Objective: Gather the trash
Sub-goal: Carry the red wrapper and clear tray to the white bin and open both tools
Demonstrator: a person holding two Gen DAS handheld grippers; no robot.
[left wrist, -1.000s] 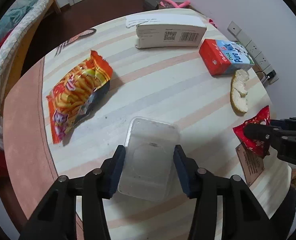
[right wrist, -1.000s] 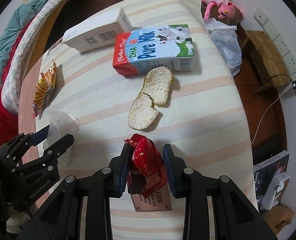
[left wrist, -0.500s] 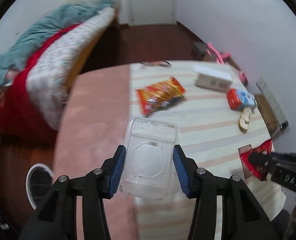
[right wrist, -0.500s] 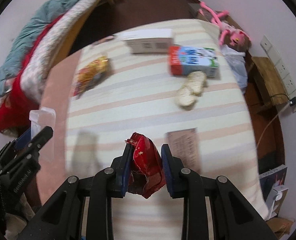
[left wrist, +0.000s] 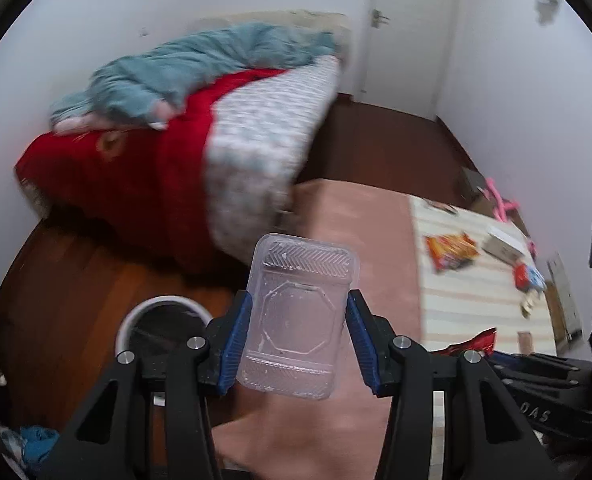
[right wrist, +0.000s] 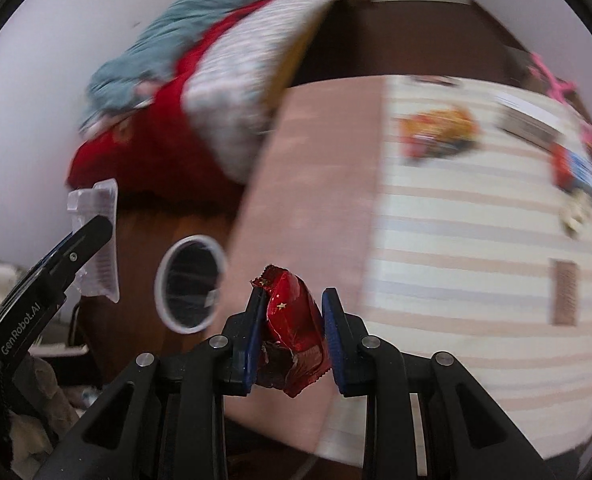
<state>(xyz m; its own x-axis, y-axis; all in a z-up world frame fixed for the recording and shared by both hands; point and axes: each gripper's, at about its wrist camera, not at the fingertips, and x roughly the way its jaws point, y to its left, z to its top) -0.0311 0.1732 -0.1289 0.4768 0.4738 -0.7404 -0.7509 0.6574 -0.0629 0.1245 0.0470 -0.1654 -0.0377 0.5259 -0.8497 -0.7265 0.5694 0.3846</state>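
Note:
My left gripper is shut on a clear plastic container and holds it in the air past the table's left edge, to the right of a white-rimmed trash bin on the floor. My right gripper is shut on a crumpled red wrapper and holds it above the pink table edge, just right of the bin. The left gripper with the container shows at the left of the right wrist view. An orange snack bag lies on the table.
A striped tablecloth covers the table, with a white box, a milk carton and a brown card on it. A bed with red and teal bedding stands behind the bin. The floor is dark wood.
Both grippers have swung left off the table top with their loads. The bin on the floor has come closer, and the table items have slid to the right.

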